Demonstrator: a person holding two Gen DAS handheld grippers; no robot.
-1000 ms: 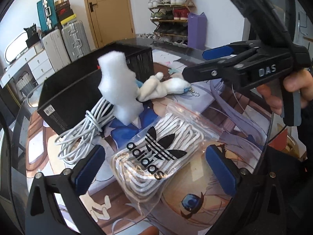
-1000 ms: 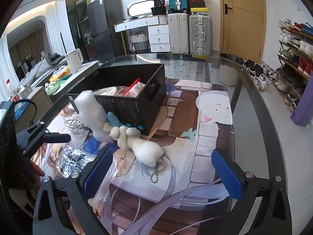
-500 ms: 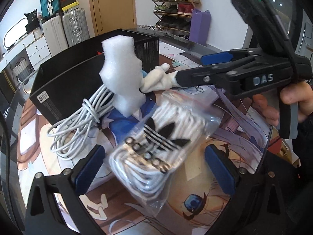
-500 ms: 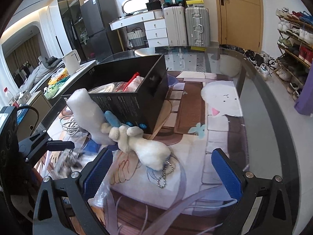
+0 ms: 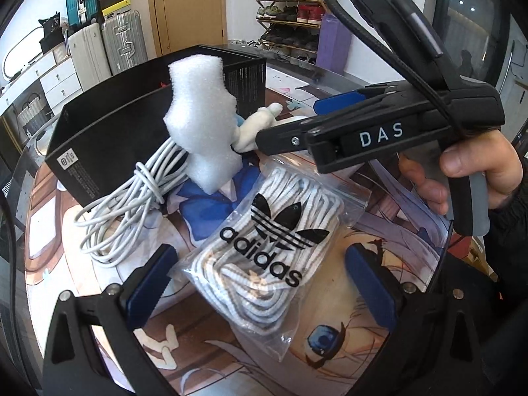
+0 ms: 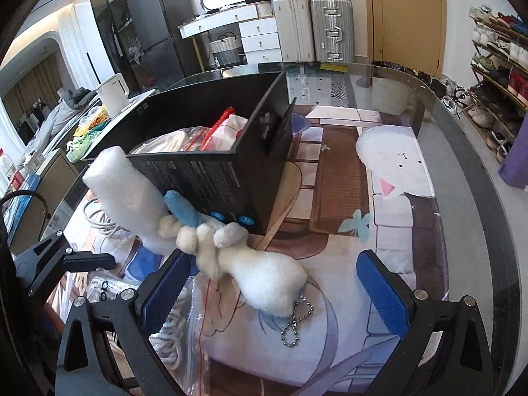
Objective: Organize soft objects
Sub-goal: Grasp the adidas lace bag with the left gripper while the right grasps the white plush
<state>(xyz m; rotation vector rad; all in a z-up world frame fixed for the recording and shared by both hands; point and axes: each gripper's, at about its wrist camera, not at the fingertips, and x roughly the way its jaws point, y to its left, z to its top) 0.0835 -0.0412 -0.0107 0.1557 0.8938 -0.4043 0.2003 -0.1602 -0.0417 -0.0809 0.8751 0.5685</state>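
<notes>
A clear adidas bag of white laces (image 5: 270, 247) lies on the printed mat, between the open fingers of my left gripper (image 5: 260, 283). Behind it stand a white foam block (image 5: 201, 138) and a coil of white cable (image 5: 132, 198), against a black box (image 5: 109, 138). A white plush toy (image 6: 250, 270) with a bead chain lies beside the box (image 6: 211, 178). My right gripper (image 6: 274, 290) is open around the plush's body, just above the mat; it also shows in the left wrist view (image 5: 379, 132). The foam block shows in the right wrist view too (image 6: 128, 198).
The black box holds bagged items with a red zip (image 6: 211, 135). The glass table edge (image 6: 478, 198) curves on the right. Suitcases (image 6: 313, 29), a door and a shoe rack (image 6: 495, 76) stand beyond the table.
Both grippers have moved lower and closer: the left now straddles the lace bag, the right now straddles the plush. The lace bag shifted briefly and lies flat again.
</notes>
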